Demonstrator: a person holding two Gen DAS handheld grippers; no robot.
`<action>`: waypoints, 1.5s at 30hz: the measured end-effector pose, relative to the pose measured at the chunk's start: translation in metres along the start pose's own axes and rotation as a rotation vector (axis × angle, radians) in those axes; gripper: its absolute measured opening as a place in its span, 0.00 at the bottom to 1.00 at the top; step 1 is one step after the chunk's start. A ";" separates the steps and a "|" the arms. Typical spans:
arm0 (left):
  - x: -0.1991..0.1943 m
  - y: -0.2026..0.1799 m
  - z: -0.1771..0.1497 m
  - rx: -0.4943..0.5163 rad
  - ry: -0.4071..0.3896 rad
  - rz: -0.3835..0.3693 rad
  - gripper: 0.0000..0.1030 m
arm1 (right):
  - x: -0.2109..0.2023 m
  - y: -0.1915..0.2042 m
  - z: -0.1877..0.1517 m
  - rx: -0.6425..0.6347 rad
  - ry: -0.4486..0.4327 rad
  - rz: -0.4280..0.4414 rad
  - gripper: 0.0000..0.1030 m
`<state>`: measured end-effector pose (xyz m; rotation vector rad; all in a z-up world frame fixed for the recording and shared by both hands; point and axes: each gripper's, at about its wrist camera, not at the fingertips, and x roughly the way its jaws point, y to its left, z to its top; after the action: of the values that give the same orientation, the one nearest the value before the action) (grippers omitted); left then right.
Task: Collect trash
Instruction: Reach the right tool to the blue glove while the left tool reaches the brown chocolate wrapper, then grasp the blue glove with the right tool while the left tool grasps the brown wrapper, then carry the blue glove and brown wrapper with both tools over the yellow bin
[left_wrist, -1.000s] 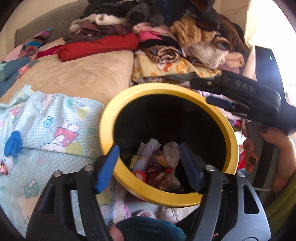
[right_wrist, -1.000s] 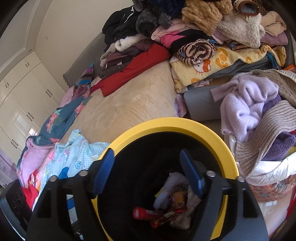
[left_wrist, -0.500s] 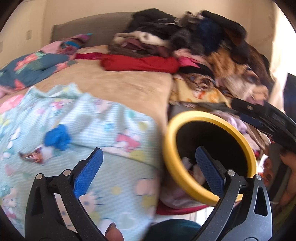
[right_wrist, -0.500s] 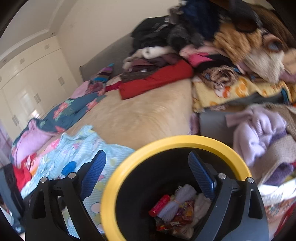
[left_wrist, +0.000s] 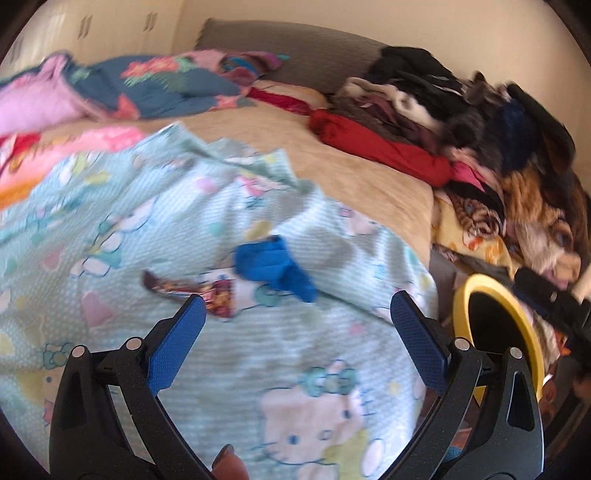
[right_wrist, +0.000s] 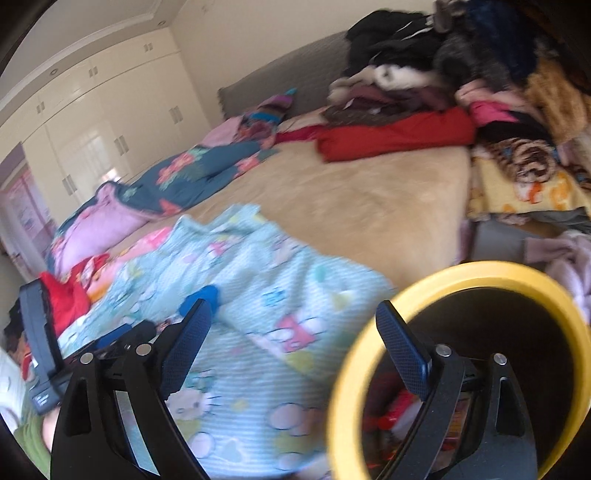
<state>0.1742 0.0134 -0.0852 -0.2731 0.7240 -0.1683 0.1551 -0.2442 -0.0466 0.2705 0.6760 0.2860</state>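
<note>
Hovering over the pale blue blanket (left_wrist: 258, 369), the left gripper (left_wrist: 295, 325) has empty jaws spread wide, having just been opening, probably lined up for the snack wrapper (left_wrist: 192, 290) lying just beyond its left pad, beside a blue cloth (left_wrist: 273, 266). Right wrist view: the right gripper (right_wrist: 291, 332) is empty too, jaws apart after closing slightly, one finger over the yellow-rimmed bin (right_wrist: 461, 273) holding collected trash.
</note>
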 end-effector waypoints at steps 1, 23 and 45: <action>0.001 0.010 0.001 -0.034 0.005 -0.007 0.89 | 0.006 0.006 0.000 -0.006 0.016 0.015 0.75; 0.052 0.111 0.004 -0.385 0.136 -0.135 0.59 | 0.147 0.105 -0.024 -0.142 0.298 0.165 0.15; 0.011 0.044 0.032 -0.216 0.006 -0.145 0.12 | 0.047 0.087 -0.016 -0.138 0.101 0.223 0.03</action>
<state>0.2061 0.0581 -0.0823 -0.5317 0.7291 -0.2296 0.1649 -0.1452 -0.0567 0.2002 0.7226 0.5606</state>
